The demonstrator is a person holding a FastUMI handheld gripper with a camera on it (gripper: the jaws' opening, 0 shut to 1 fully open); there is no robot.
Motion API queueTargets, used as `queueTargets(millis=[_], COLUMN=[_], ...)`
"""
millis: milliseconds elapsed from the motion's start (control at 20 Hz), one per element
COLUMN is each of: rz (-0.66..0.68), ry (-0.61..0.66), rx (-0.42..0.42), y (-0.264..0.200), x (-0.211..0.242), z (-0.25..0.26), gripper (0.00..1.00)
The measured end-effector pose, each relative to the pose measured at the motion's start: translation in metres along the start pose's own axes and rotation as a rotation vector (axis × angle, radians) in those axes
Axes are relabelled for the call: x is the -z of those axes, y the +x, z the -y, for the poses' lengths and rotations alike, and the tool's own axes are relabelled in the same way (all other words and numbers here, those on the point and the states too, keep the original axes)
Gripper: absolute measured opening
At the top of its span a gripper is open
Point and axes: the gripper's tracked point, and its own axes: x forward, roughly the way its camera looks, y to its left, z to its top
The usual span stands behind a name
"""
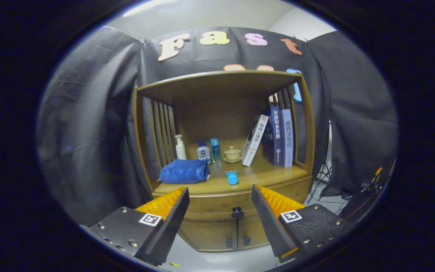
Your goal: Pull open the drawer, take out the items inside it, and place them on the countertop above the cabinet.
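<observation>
Drawer (236,207) sits closed in the wooden cabinet (308,124), just under the counter (263,174), its dark round knob (237,212) centred on the front. We see the tongs (220,198) spread wide apart, holding nothing, hanging in front of the cabinet with the knob in the gap between the two fingers and beyond them, not touching. Below the drawer we note two lower doors (217,232) with small dark handles, both shut.

On the counter we count: a folded blue towel (184,171) at the left front, a white pump bottle (180,147) behind it by the slatted side, a small bottle with blue cap (203,150), a tall clear blue bottle (215,150) just beside that, a small lidded cup on a saucer (232,154) further right, and a blue tube (232,177) lying near the front edge. On the right, a white book (254,139) leans tilted against upright books (279,138) standing by the right slats.

Black cloth hangs behind and around the cabinet; a tripod leg (321,175) and cables show on the floor to the right
</observation>
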Motion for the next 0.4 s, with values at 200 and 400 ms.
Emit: queueTargets(millis=[200,400], rz=[0.064,0.119], ry=[-0.027,-0.042], rx=[-0.019,-0.023], y=[-0.033,-0.072], x=[-0.043,-0.077], z=[-0.005,-0.003], gripper=[0.98,0.98])
